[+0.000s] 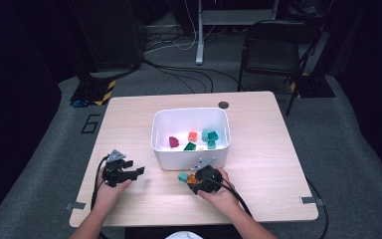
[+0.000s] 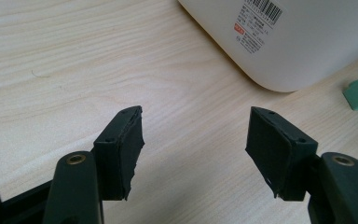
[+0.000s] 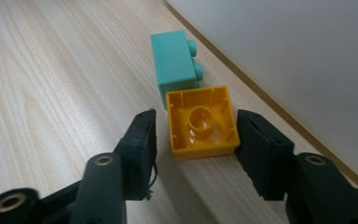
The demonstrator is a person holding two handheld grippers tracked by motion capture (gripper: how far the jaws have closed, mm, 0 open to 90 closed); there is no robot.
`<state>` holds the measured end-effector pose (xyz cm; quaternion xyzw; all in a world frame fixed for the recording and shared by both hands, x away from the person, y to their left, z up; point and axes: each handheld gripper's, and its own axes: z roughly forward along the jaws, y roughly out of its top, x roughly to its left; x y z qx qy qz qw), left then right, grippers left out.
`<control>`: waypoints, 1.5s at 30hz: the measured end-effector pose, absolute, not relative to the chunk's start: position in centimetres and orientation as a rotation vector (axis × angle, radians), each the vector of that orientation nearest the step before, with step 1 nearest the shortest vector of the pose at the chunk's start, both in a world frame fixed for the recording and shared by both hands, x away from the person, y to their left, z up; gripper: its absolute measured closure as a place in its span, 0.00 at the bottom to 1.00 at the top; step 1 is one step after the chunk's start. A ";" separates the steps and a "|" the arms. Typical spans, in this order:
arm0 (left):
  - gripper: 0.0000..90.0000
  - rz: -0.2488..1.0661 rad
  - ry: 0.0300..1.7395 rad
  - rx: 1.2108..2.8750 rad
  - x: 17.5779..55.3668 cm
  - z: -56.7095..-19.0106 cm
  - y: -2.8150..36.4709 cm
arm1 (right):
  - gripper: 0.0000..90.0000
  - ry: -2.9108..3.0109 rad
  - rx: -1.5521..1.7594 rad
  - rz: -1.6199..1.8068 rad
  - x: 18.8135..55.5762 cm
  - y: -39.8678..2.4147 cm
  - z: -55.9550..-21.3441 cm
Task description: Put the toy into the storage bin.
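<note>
Right gripper (image 3: 193,140) lowered to the table (image 3: 51,70), jaws half open and straddling an orange block (image 3: 201,122) lying hollow side up; right pad close to touching, left pad apart, so not yet gripped. One teal block (image 3: 172,60) just beyond it, touching its far edge, beside the white bin (image 1: 189,157) wall, probably next for collection. Left gripper (image 2: 193,149) released, empty, resting on bare table short of the bin. Inside the bin: about five blocks, pink, orange, green, teal.
</note>
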<state>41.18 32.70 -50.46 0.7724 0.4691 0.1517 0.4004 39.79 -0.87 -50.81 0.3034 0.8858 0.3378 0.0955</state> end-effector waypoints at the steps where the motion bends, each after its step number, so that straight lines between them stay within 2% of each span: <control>1: 0.40 0.383 1.186 1.954 41.2 -50.5 32.7 | 0.57 2.631 0.893 1.001 39.8 -0.8 -50.8; 5: 0.40 0.383 1.187 1.954 41.2 -50.4 32.7 | 0.64 2.626 0.885 0.977 39.7 -0.7 -50.9; 16: 0.40 0.378 1.182 1.962 41.2 -50.4 32.8 | 0.65 2.647 0.879 1.002 39.0 -1.1 -49.4; 33: 0.40 0.378 1.182 1.965 41.2 -50.3 32.8 | 0.65 2.673 0.777 1.097 37.1 -1.7 -43.2; 45: 0.40 0.375 1.191 1.961 41.1 -50.4 32.8 | 0.65 2.704 0.747 1.163 37.3 -2.1 -39.6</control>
